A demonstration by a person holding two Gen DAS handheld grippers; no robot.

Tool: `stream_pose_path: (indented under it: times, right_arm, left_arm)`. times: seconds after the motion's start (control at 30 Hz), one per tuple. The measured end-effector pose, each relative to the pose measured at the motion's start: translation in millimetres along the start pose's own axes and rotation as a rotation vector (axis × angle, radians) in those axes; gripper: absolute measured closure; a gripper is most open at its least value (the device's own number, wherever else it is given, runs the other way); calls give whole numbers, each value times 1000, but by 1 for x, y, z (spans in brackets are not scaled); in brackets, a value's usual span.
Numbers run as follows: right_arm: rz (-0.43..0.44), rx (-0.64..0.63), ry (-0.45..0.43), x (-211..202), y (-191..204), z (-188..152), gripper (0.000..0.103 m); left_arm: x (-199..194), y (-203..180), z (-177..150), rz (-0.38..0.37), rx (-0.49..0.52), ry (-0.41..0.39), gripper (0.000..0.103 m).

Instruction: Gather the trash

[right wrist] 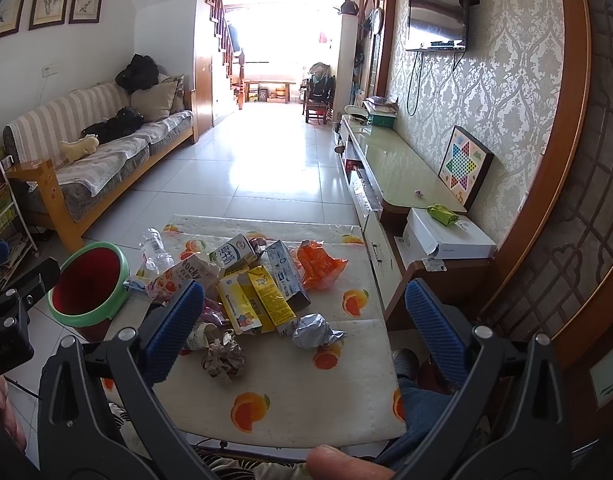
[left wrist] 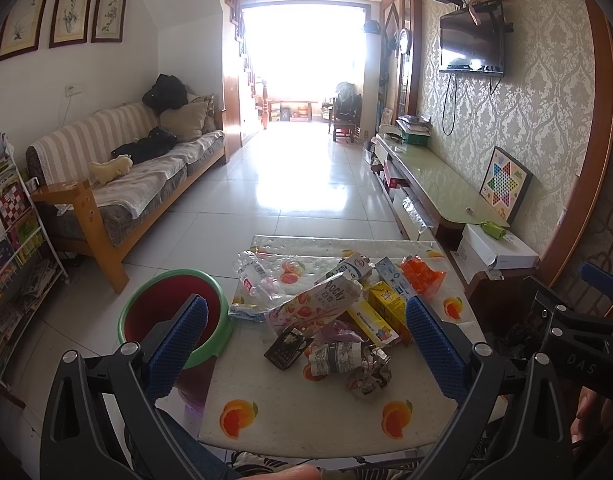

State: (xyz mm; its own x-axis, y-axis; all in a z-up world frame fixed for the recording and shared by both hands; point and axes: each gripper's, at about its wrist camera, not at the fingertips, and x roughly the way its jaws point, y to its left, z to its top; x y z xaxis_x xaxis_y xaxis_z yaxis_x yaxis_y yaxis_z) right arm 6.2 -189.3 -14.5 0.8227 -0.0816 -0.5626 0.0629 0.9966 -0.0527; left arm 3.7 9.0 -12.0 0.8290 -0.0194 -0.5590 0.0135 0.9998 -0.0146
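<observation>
Several pieces of trash lie heaped mid-table (left wrist: 326, 412): a crushed clear bottle (left wrist: 256, 276), a pink Pocky box (left wrist: 314, 306), yellow cartons (right wrist: 262, 294), a milk carton (right wrist: 235, 255), an orange wrapper (right wrist: 318, 266), a foil ball (right wrist: 315, 331), a crumpled paper wad (right wrist: 223, 360). A red bin (right wrist: 88, 286) with green rim stands just beside the table's left edge. Left gripper (left wrist: 306, 350) jaws wide, empty, above the near side of the heap. Right gripper (right wrist: 302, 334) likewise wide, holding nothing. Items under the Pocky box are partly covered; small print unreadable. A fingertip (right wrist: 338, 462) cut off at the bottom edge.
</observation>
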Motion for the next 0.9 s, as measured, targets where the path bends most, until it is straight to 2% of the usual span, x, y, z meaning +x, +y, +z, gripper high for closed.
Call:
stream_pose_path:
  times: [0.17,0.27,0.53,0.67,0.9]
  right_arm:
    - [-5,-9,22,11,-1,-5,3]
    - [-13,-5,56,27,-6,-14,3]
    - [-1,40,197,87,-28,-44,3]
    - [-3,55,246,112,-38,-55,3]
    - [16,62,338,161,-53,-75,3]
  left_arm:
    - [9,1,-5,-2,-2,17,8]
    - [25,2,-12,-11,-5,57,8]
    - [98,12,-42,-49,-40,251,8]
    - [138,13,-56,-92,-59,339,8]
    - [200,-11,-77,-162,-70,470,8]
